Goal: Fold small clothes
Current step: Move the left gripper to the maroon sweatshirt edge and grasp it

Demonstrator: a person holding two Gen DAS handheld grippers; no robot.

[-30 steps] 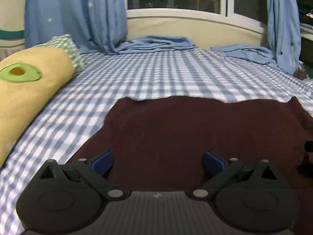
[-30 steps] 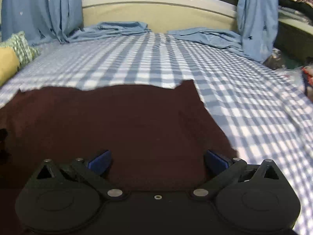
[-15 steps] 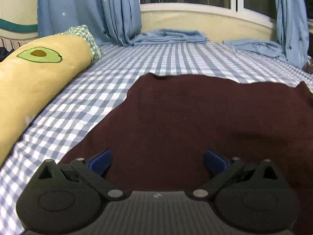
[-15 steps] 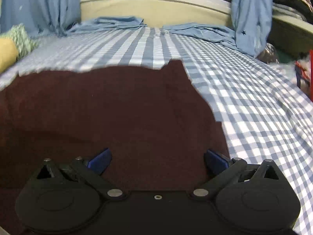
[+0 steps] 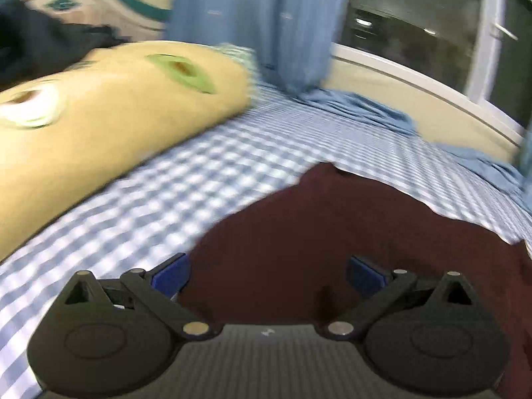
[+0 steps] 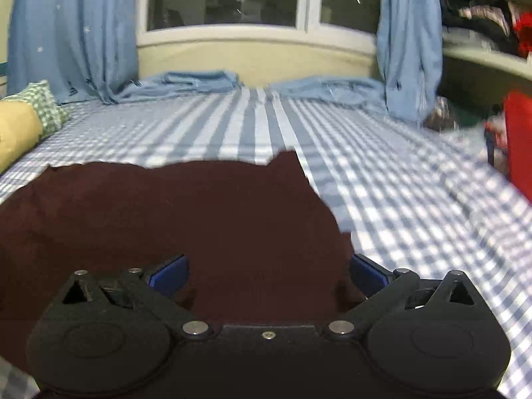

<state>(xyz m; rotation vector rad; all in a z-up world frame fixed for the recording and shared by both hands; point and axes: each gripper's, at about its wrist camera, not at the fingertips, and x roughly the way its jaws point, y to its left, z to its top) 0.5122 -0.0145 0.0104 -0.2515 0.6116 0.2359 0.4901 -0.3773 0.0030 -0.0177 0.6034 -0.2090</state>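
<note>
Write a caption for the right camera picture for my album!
Open right tool over a dark red cloth on a blue checked bed.

From my feed: dark maroon cloth garment (image 6: pixel 173 212) on a blue-and-white checked bed sheet (image 6: pixel 399 199), yellow avocado-print bolster pillow (image 5: pixel 109 113), light blue starry curtains (image 6: pixel 69 33), blue-padded black tongs (image 6: pixel 267 272).

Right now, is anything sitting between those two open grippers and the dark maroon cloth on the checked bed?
Nothing visible. The dark maroon cloth lies flat, directly ahead of the left gripper and right gripper; the yellow avocado-print bolster pillow lies off to the left.
</note>
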